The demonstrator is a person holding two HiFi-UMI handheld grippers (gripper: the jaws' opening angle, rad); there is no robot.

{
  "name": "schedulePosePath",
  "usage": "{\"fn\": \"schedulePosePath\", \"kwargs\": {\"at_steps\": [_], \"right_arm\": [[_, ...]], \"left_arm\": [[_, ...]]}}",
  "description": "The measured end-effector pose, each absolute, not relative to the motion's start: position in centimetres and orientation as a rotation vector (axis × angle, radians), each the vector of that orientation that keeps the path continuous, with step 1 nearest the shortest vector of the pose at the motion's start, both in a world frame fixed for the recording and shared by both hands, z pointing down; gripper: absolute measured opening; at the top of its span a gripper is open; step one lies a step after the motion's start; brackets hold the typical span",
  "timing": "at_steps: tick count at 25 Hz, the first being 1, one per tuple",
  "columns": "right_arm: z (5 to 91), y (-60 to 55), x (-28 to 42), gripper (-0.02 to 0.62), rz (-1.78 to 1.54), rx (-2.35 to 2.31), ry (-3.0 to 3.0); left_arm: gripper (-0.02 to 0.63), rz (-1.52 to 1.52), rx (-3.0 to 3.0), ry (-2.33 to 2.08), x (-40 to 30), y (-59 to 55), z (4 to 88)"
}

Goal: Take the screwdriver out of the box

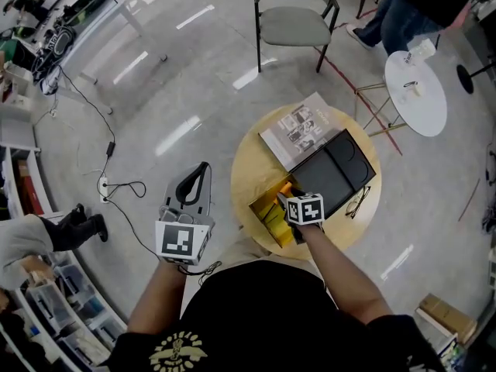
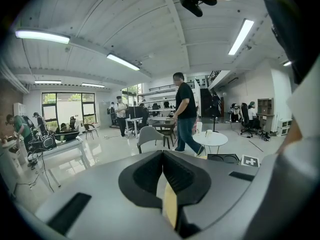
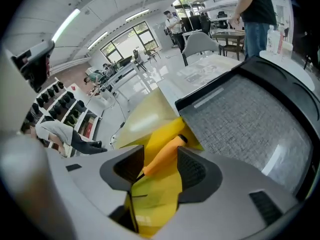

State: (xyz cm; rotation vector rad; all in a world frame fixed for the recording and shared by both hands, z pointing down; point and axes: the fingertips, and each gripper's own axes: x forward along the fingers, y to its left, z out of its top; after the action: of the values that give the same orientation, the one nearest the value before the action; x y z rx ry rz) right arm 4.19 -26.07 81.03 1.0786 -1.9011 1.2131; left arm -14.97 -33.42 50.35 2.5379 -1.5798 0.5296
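One box (image 1: 267, 211), one screwdriver (image 3: 165, 156), one booklet (image 1: 298, 130), one chair (image 1: 294, 18).

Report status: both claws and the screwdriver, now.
Left claw shut, empty. Right claw open, straddling the orange screwdriver in the yellow box. Black case beside the box, not in the way.

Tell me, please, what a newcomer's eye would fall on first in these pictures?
The bright yellow box at the near edge of the round wooden table stands out first, with the orange-handled screwdriver lying in it. The right hand-held gripper hangs right over it, jaws open on either side of the handle. Beside the box lies a black case, while the left hand-held gripper is held off the table's left, jaws together.
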Motion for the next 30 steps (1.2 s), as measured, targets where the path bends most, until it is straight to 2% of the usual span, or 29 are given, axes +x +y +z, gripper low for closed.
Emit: {"fn": "schedulePosePath", "kwargs": {"at_steps": [14, 17, 22, 25, 30], "right_arm": [[82.8, -26.2, 4.1, 0.212, 0.967, 1.058, -1.768], [83.0, -25.8, 4.4, 0.17, 0.958, 1.063, -1.759], [82.9, -25.9, 4.4, 0.156, 0.944, 1.049, -1.783], [82.7, -25.3, 5.1, 0.123, 0.973, 1.05, -1.779], [80.8, -25.1, 5.7, 0.121, 0.998, 1.067, -1.9]], "left_arm": [[0.017, 0.565, 2.57, -1.506, -14.2, -34.2, 51.3], [0.017, 0.542, 2.588, -1.492, -13.7, -34.4, 50.8], [0.017, 0.548, 2.6, -1.484, -13.5, -34.2, 50.8], [0.017, 0.521, 2.621, -1.48, -12.7, -34.0, 50.2], [0.017, 0.507, 2.624, -1.489, -11.9, -32.9, 49.5]]}}
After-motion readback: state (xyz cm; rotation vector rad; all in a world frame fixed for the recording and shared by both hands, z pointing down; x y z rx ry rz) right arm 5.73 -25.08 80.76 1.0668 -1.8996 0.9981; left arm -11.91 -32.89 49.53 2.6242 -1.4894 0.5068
